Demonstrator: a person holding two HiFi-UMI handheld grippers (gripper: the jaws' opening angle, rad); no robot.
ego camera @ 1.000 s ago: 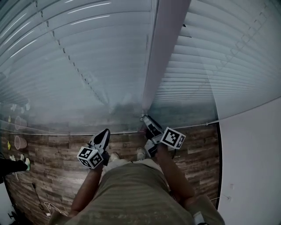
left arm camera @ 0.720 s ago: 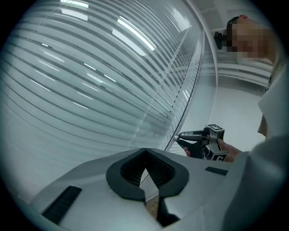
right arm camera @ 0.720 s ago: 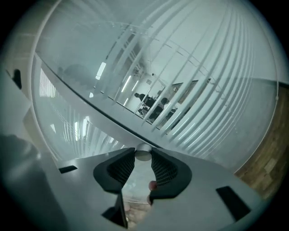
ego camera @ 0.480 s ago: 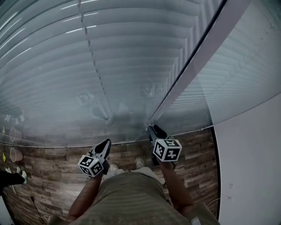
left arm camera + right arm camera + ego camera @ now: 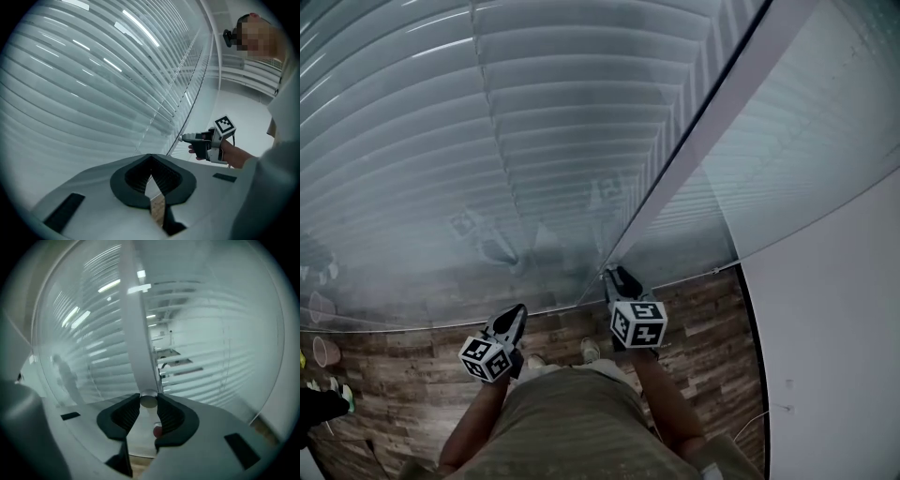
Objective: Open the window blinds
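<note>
White slatted blinds (image 5: 562, 122) cover the window ahead, also seen in the left gripper view (image 5: 70, 93) and the right gripper view (image 5: 211, 357). A long white tilt wand (image 5: 703, 131) hangs down to my right gripper (image 5: 612, 275). The wand's round lower end (image 5: 149, 401) sits between the dark pads (image 5: 125, 414), which press on it; the jaws have just been closing around it. My left gripper (image 5: 516, 311) is shut and empty, held apart to the left and below. From its own view (image 5: 150, 157) the right gripper (image 5: 185, 138) shows holding the thin wand (image 5: 206, 89).
A wood-plank floor (image 5: 403, 375) lies below, with the person's shoes (image 5: 591, 349) near the window base. A plain white wall (image 5: 825, 356) closes the right side. A pink cup (image 5: 326, 352) and small items sit on the floor at far left.
The right gripper has rolled about the wand, its marker cube turning to face up. The wand now slants to the upper right in the head view. The left gripper sank a little.
</note>
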